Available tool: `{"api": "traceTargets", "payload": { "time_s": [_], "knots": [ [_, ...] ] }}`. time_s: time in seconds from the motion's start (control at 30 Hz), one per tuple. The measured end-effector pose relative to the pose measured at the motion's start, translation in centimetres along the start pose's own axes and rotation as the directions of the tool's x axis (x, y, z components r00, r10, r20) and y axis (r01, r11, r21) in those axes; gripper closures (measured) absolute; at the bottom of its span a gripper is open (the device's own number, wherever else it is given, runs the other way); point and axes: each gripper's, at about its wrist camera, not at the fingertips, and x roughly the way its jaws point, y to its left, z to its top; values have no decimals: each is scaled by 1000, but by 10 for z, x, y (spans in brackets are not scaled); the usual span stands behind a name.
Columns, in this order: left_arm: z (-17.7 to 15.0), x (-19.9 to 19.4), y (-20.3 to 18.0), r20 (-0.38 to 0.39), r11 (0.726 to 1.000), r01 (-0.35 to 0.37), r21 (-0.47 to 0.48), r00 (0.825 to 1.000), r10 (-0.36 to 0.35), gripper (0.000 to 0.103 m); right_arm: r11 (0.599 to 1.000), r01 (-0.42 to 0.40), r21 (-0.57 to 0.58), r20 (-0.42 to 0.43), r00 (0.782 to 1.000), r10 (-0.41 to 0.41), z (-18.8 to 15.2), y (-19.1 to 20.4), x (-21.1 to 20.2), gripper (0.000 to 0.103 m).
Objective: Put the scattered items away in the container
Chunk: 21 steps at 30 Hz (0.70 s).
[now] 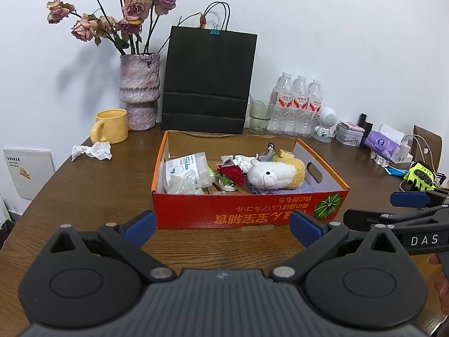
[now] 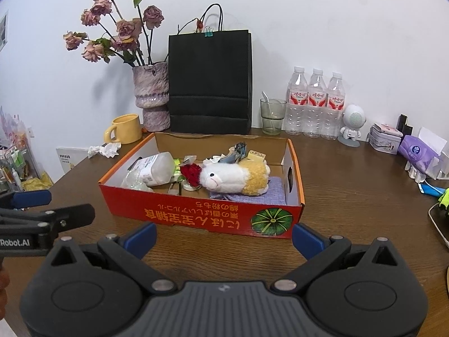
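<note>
The red cardboard box with orange rim [image 1: 247,210] is set near the front edge of the brown wooden table [image 1: 84,196], filled with a white-and-yellow plush sheep [image 1: 276,175] (lying on its side). Both the left gripper [image 1: 223,226] and right gripper [image 2: 224,236] are held wide open, empty. A crumpled white tissue [image 1: 92,151] is left by the yellow ceramic mug [image 1: 110,125], toward the table's back left corner.

Wide-open left tool [image 1: 223,229] before red box [image 1: 247,210] with plush sheep [image 1: 273,174]
</note>
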Motion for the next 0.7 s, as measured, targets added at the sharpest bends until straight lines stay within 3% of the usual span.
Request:
{"api": "traceTargets", "payload": {
  "time_s": [0.7],
  "knots": [
    [-3, 4, -3, -5, 1000, 0, 7, 1000, 0, 0, 1000, -2, -5, -10, 1000, 2, -2, 0, 3, 0]
  ]
}}
